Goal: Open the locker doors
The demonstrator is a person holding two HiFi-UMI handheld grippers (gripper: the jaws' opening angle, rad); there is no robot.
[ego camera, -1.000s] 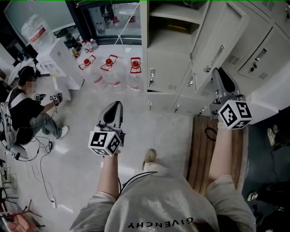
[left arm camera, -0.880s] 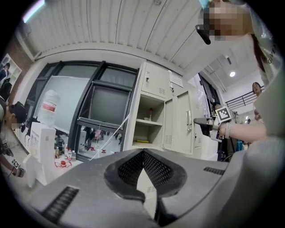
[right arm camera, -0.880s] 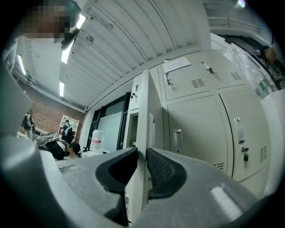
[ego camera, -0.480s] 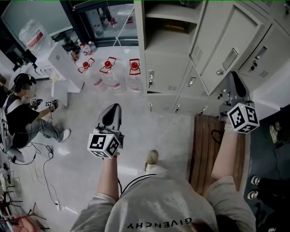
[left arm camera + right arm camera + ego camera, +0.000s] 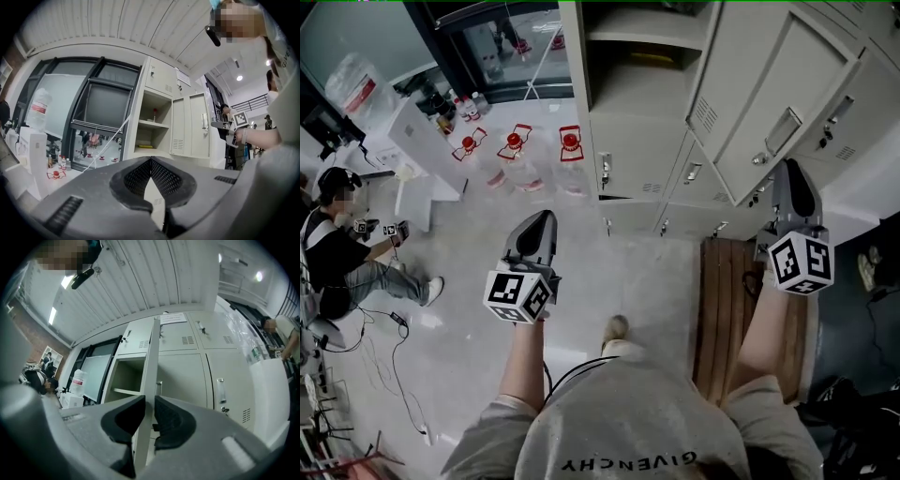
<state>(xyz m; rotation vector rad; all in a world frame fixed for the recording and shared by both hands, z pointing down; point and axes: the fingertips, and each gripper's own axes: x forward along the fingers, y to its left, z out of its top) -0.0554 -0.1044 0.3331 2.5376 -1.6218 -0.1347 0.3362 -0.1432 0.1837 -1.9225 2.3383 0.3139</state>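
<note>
Head view: the locker bank [image 5: 639, 141] runs along the top of the frame. One upper locker door [image 5: 769, 89] is swung out toward the camera, leaving its open compartment [image 5: 642, 56] exposed with a shelf inside. The right gripper [image 5: 794, 180] is at that door's free edge, near the handle. The left gripper [image 5: 539, 221] hangs over bare floor [image 5: 469, 347], well apart from the lockers and holding nothing. Three water jugs [image 5: 514, 155] with red caps stand on the floor left of the bank. A wooden bench [image 5: 722, 300] sits below the right arm. A seated person [image 5: 337, 248] is at the far left.

Left gripper view: the fingers [image 5: 136, 180] are together at the tips with nothing between them. Beyond them is the open compartment, with the swung-out door to its right. Its lower shelf [image 5: 151, 124] carries a small item, too small to tell what.

Right gripper view: the door edge [image 5: 151, 357] runs vertically straight through the fingers [image 5: 123, 418]. Both pads are pressed on it, so they are clamped on the door. The open compartment is to the left of the edge, and closed lockers [image 5: 185, 373] are to the right.
</note>
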